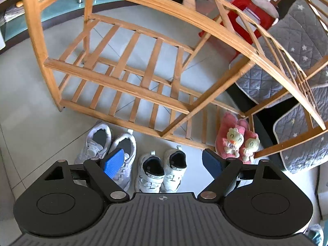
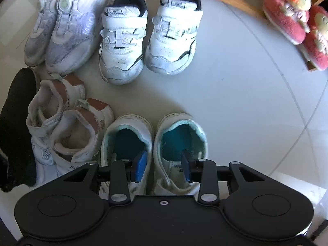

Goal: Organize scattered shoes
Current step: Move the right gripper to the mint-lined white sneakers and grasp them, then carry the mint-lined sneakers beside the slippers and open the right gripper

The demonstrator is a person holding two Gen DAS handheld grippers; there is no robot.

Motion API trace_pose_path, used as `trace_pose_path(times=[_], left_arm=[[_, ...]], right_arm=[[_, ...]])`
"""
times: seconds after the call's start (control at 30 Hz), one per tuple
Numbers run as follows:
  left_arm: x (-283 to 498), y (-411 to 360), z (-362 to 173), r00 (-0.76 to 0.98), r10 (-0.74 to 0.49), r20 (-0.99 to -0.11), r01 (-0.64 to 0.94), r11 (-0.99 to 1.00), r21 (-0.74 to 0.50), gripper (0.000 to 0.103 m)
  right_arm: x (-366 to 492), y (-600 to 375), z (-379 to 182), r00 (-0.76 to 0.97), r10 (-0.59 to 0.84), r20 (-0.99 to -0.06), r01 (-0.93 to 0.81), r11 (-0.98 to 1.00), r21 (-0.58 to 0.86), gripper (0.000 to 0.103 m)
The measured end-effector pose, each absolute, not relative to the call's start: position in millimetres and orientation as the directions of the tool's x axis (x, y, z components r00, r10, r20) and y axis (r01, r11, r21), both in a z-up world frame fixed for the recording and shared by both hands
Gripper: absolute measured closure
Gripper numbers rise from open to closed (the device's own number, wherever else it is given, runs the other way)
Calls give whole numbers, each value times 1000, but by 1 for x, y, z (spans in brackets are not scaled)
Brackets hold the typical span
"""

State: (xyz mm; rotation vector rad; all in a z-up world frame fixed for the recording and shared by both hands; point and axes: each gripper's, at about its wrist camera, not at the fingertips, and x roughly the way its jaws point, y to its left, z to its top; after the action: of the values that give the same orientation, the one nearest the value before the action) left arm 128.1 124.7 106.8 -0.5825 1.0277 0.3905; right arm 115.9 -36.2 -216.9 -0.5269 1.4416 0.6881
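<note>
Five pairs of shoes sit on the pale tiled floor in front of a slatted wooden rack (image 1: pixel 127 86). Nearest it, in a row: lilac-grey dial-lace sneakers (image 2: pixel 61 26), white strap sneakers with black collars (image 2: pixel 147 34), and pink plush slippers with duck faces (image 2: pixel 295 20) tucked by the rack's corner. Behind them stand white high-tops with brown heel tabs (image 2: pixel 67 127) and white shoes with teal linings (image 2: pixel 153 143), each pair side by side, upright

Left view: from my left hand-held gripper (image 1: pixel 163 162), high, facing down at the rack (image 1: pixel 127 86).
Right view: from my right hand-held gripper (image 2: pixel 164 165), low, close over the floor (image 2: pixel 235 102).
Shared: white sneakers (image 1: pixel 162 170) (image 2: pixel 147 34), pink slippers (image 1: pixel 237 138) (image 2: pixel 297 22).
</note>
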Motion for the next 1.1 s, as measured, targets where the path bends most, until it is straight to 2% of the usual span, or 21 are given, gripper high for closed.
trace_pose_path(times=[0.27,0.4,0.63,0.77,0.83,1.1], left_arm=[[135,125,105,465,37,-885,-576,772,-270,19],[137,125,100,445,45,-894,-583,773,-251,19],[138,128,101,451,31,-892,-599,751,-277,19],[141,123,105,470,18,-882,-586,754,-297,19],[141,120,105,472,8,-882,-575,761,-301,19],[137,124,103,463,16,-886,-595,746,-298,19]], right_arm=[[115,-29,-235,-25,117,-993,-712,695,100,64],[112,-29,-240,-32,130,-991,-683,721,117,79],[109,-32,-245,-35,157,-987,-622,769,145,83],[109,-42,-225,55,168,-984,-590,801,104,83],[112,-46,-216,91,176,-980,-570,816,94,86],[143,-57,-170,322,226,-919,-493,869,41,87]])
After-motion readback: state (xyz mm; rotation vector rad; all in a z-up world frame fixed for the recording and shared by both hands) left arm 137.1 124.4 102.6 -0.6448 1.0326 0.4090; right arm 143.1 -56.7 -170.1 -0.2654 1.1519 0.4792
